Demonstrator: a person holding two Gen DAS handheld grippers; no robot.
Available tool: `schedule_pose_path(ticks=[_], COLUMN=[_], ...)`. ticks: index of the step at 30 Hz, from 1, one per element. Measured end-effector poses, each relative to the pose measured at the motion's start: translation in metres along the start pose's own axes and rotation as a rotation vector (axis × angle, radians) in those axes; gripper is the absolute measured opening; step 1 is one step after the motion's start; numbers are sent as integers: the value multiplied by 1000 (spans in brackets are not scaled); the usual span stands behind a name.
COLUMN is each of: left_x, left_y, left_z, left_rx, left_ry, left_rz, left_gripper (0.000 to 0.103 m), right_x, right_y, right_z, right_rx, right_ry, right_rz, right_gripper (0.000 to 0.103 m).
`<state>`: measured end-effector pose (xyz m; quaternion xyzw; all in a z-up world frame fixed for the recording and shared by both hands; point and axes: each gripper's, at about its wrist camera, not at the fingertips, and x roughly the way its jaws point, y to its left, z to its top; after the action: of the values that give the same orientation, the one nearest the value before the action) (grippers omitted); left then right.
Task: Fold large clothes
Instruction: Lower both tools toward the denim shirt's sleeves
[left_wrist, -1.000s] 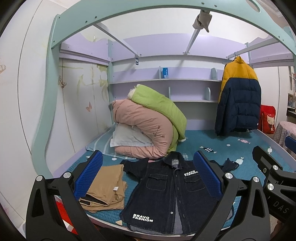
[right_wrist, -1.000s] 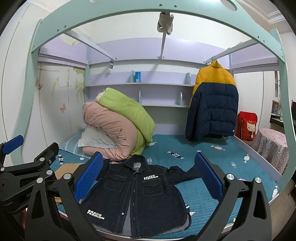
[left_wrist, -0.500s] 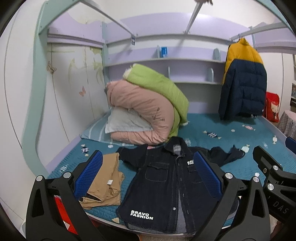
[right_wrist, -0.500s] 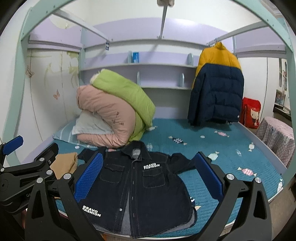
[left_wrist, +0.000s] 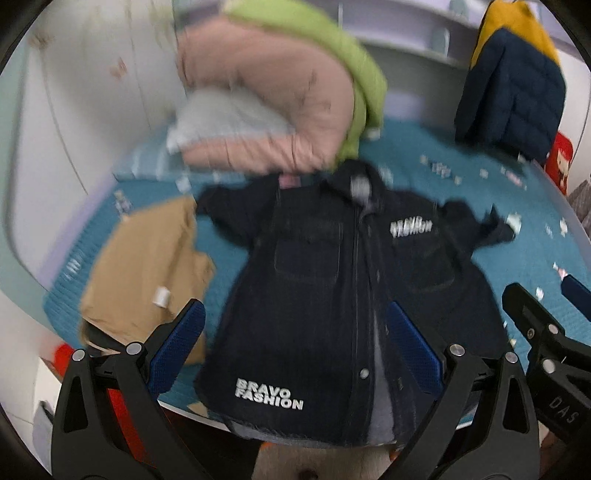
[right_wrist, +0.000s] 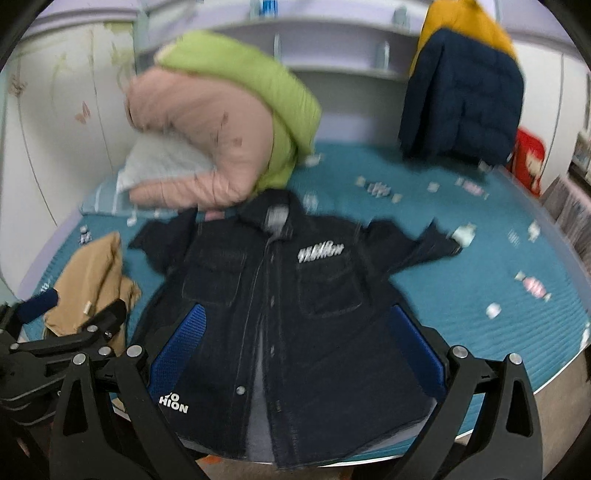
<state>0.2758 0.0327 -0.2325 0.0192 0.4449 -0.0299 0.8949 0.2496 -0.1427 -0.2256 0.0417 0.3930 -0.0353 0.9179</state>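
Note:
A dark denim shirt (left_wrist: 332, 295) printed "BRAVO FASHION" lies spread flat, front up, on the teal bed, hem at the near edge and sleeves out to both sides. It also shows in the right wrist view (right_wrist: 288, 314). My left gripper (left_wrist: 295, 343) is open and empty above the shirt's lower left hem. My right gripper (right_wrist: 295, 347) is open and empty above the shirt's lower middle. Both views are motion-blurred.
A folded tan garment (left_wrist: 147, 273) lies left of the shirt. Pink and green quilts (left_wrist: 280, 110) with a pillow are piled at the back left. A navy and yellow puffer jacket (right_wrist: 461, 92) hangs at the back right. The teal bed cover (right_wrist: 480, 280) extends to the right.
Both grippers have moved forward and tilted down toward the shirt, which now fills more of each view. Jaws stay open.

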Motion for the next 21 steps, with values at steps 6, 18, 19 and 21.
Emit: schedule_pose_path(ticks=[6, 18, 19, 21], left_x=[91, 210, 221, 250], left_y=[36, 145, 155, 179], left_z=[10, 164, 174, 188], left_rx=[-70, -351, -353, -378], left_ry=[157, 189, 208, 279], left_rz=[-120, -248, -248, -218], left_gripper=[98, 98, 98, 98], right_x=[75, 204, 215, 235], right_y=[18, 44, 48, 56], right_z=[0, 45, 49, 56], right_rx=[24, -2, -4, 2], right_ry=[84, 109, 116, 121], right_rz=[33, 20, 20, 42], right_gripper=[96, 96, 96, 96])
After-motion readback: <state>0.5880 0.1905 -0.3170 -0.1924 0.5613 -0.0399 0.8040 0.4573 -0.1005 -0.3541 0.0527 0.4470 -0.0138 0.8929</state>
